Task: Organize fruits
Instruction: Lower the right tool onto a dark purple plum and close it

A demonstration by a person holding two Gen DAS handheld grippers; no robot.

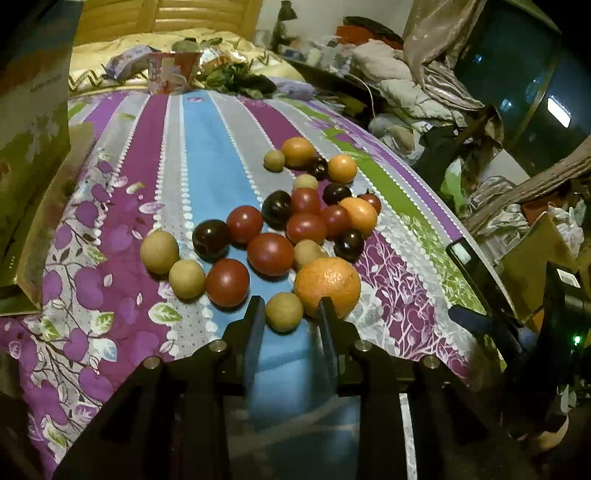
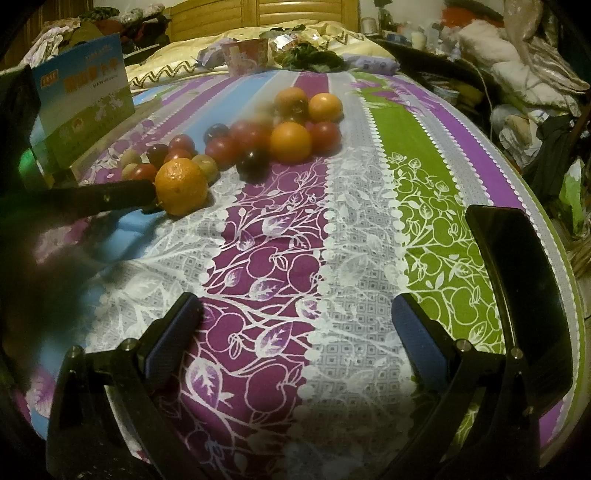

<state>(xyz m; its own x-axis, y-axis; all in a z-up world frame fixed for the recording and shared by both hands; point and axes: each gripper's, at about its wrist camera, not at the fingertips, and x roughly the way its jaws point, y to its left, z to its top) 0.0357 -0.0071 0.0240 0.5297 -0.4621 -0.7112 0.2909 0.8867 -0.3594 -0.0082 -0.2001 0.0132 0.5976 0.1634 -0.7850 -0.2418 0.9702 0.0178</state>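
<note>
The left gripper (image 1: 291,310) hangs low over the striped bedspread (image 1: 207,147) at the near edge of the fruit pile, its jaws narrowed but released. A small tan fruit (image 1: 284,312) sits between the tips without visibly being pressed, and the right tip lies against the big orange (image 1: 327,287), or just in front of it. The right gripper (image 2: 295,314) waits well apart over bare patterned cloth, jaws wide and holding nothing; a dark phone-like slab (image 2: 524,295) stands at its right side.

My reading is that sorting has barely begun: every fruit lies in one mixed heap on the bed. The step in hand looks like picking the nearest small tan fruit. The next move calls for closing squarely on that fruit alone and lifting it clear without nudging the orange, which would roll easily on the soft cover.

Beyond it lie more tan fruits (image 1: 159,252), red tomato-like ones (image 1: 270,254), dark plums (image 1: 211,238) and, farthest, smaller oranges (image 1: 297,151), all touching or nearly so, so any pick may disturb its neighbours. An open cardboard box (image 1: 33,184) stands at the left edge of the bed, a possible place for the sorted fruit, though I cannot tell. At the head of the bed are a pink carton (image 1: 171,72), leafy greens (image 1: 236,77) and a wooden headboard (image 1: 166,14); piled clothes (image 1: 399,77) crowd the right side
</note>
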